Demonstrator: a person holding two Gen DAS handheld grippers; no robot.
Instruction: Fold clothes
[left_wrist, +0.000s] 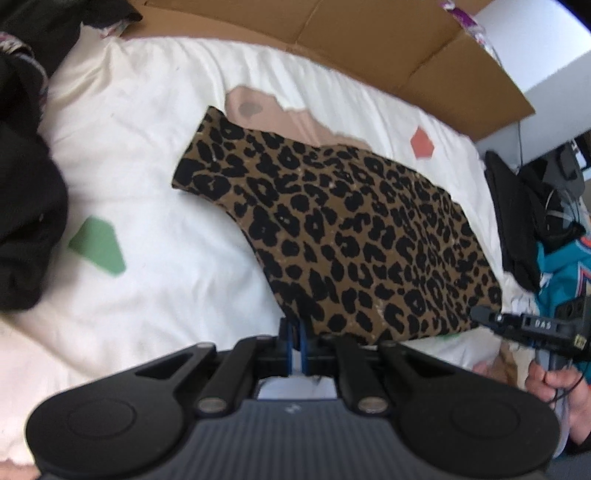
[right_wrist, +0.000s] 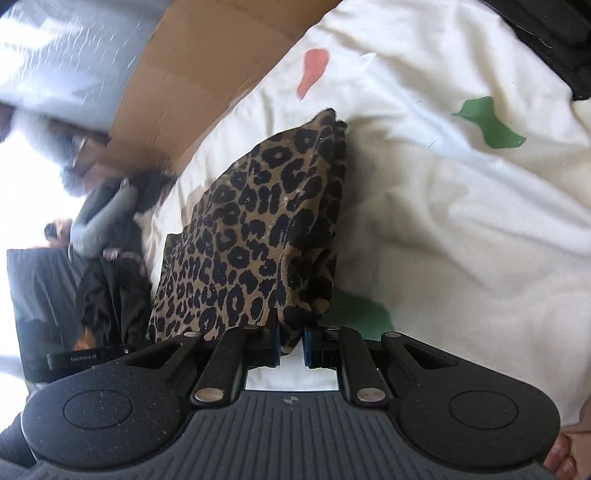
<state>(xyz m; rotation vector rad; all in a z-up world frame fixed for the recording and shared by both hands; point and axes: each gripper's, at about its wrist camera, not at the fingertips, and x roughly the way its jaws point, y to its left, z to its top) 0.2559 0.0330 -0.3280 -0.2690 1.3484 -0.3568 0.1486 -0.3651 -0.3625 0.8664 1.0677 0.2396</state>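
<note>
Leopard-print garment (left_wrist: 343, 236), partly folded, pinched at its near edge by both grippers.

Left gripper (left_wrist: 294, 341): jaws together on the near left corner. Right gripper (right_wrist: 291, 341): jaws clamped on a bunched fold at the near right corner. The garment lies on a white bedcover (left_wrist: 147, 184), its long axis running away from both grippers, equally near each. Beyond it, a cardboard box (left_wrist: 369, 40); contents not visible. Dark clothes (left_wrist: 26, 206) are heaped at left.

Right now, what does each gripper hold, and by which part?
Both hold the leopard-print garment at its near edge: the left gripper pinches one corner, the right gripper clamps a bunched fold.
</note>
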